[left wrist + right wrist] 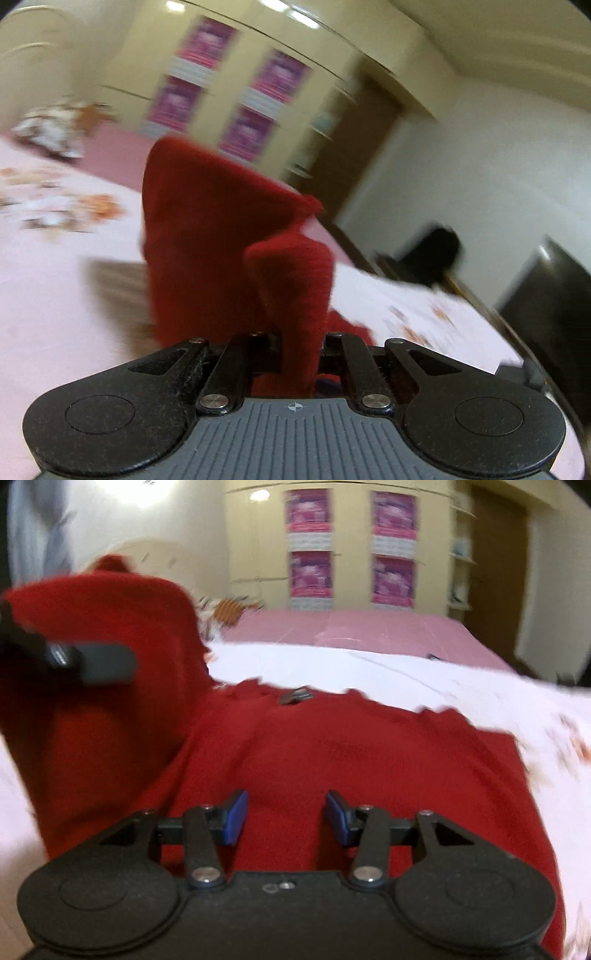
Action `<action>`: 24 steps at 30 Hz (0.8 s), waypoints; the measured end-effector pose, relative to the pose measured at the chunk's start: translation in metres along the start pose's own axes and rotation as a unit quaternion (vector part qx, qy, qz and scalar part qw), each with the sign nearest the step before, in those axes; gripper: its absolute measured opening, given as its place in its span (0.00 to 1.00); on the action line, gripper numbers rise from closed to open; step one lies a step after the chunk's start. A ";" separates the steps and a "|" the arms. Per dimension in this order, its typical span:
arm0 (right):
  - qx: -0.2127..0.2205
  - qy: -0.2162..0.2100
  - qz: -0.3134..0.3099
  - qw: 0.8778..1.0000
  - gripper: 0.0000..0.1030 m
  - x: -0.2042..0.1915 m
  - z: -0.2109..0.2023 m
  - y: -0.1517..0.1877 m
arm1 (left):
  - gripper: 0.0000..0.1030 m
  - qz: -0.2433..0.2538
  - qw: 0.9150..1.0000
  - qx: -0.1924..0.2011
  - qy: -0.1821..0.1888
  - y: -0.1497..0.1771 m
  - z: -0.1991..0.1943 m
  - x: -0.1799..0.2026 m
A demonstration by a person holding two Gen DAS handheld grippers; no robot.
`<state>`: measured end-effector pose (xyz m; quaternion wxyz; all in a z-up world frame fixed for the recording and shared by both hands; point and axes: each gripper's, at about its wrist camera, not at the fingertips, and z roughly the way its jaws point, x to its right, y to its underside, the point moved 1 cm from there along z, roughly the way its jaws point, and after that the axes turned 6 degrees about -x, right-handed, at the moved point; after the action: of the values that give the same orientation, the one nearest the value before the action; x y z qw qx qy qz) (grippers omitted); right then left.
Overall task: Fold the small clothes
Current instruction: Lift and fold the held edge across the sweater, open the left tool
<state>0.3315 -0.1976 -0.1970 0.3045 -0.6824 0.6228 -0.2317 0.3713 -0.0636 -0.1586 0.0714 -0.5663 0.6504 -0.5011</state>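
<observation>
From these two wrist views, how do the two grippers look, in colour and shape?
The left gripper has a black body with two rounded lobes, silver pivot screws and a ribbed grey plate bearing a small crosshair mark. The right gripper has the same black lobed body and silver screws, with blue finger pads.

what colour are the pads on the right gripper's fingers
Blue pads on black fingers, clearest in the right wrist view.

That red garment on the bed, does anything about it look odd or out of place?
One side of the red garment is lifted off the bed, pinched in the left gripper, while the rest lies flat. That is mid-fold, not damage. The right gripper hangs open above it.
</observation>
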 end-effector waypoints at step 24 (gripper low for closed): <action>0.019 0.011 0.177 0.984 0.51 0.122 -0.102 0.044 | 0.82 0.078 0.991 -0.104 -0.034 0.042 -0.005 0.051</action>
<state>0.2432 -0.3335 -0.1637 0.3470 -0.5531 0.7322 -0.1937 0.3218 -0.1078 -0.1629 0.0727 -0.5354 0.7383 -0.4037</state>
